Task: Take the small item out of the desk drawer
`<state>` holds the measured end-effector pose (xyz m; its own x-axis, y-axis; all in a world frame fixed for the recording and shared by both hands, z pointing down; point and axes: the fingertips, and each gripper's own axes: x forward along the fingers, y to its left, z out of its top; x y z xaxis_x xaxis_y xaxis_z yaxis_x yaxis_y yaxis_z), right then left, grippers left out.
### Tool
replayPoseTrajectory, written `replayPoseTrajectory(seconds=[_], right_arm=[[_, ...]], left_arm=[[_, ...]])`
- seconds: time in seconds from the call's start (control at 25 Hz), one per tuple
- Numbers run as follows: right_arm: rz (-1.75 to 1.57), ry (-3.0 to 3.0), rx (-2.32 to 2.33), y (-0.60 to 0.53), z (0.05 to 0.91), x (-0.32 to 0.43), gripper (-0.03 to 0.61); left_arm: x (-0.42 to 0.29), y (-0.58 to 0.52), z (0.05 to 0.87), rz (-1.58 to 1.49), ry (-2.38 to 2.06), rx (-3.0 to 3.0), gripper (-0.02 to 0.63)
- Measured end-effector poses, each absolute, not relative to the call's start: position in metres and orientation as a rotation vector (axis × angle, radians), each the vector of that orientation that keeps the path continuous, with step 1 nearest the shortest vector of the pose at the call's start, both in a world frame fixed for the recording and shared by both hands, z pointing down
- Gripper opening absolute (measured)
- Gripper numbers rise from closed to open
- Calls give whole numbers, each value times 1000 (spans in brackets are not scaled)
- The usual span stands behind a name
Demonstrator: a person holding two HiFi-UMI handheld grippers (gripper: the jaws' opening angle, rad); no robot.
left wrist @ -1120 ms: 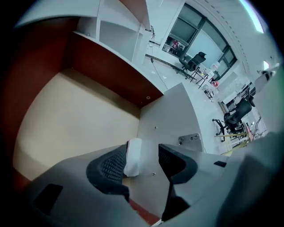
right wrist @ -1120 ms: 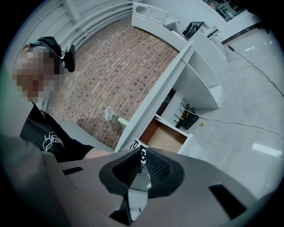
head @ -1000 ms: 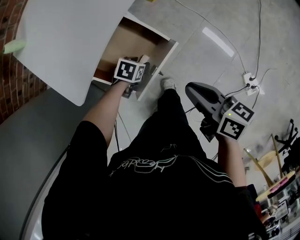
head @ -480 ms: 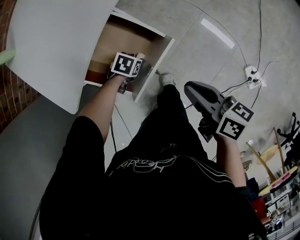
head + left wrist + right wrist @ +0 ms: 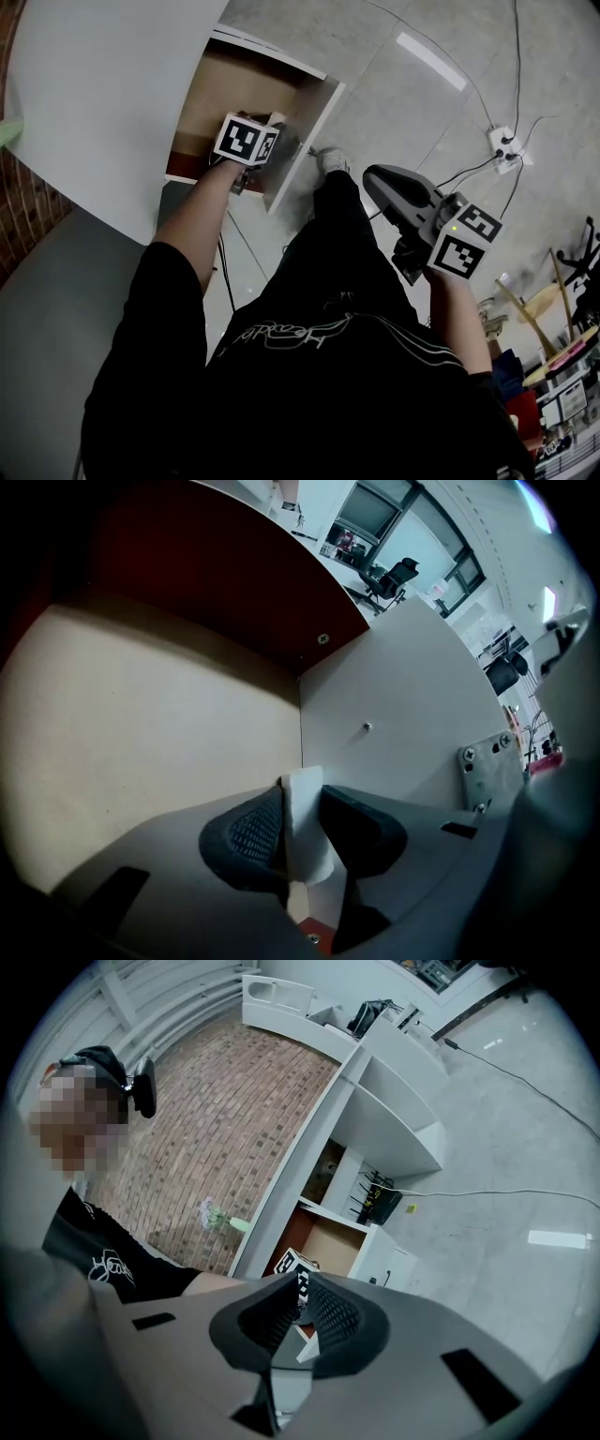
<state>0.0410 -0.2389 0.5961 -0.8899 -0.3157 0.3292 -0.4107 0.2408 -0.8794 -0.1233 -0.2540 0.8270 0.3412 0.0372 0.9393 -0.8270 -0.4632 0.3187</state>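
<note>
The open desk drawer (image 5: 234,84) has a pale wooden floor (image 5: 141,714) and a white side wall (image 5: 403,696). My left gripper (image 5: 246,178) reaches steeply down into it at the near corner. In the left gripper view its jaws (image 5: 302,799) have just been closing, and a small white block (image 5: 306,832) stands upright between them, with both dark pads against it. My right gripper (image 5: 380,180) hangs over the floor to the right of the drawer, pointing towards it. Its pads (image 5: 328,1312) meet at the tips and hold nothing.
The white desk top (image 5: 103,94) overhangs the drawer at the left, beside a brick wall (image 5: 19,216). The drawer's white front panel (image 5: 305,141) stands near the person's shoe (image 5: 333,161). A power strip with cables (image 5: 502,145) lies on the grey floor at the right.
The left gripper has sunk a little deeper into the drawer's near corner. The right gripper has dropped slightly and otherwise keeps its place.
</note>
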Motion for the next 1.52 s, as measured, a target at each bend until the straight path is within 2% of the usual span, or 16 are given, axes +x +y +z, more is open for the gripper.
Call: replayPoseTrajectory(seconds=[0.76,1.16,1.52], right_arm=[[1713,-2447,701,-239,577,31,58],[1626,-2517,757,-197,529,31,58],[1443,-2630,823,-146,454,31,58]], left_arm=[[-126,-264,795,1260,-832,1795,133],[-137,-265,708,1161,-1057,1866,133],[-117,-224,570,965,-1141,2082,133]])
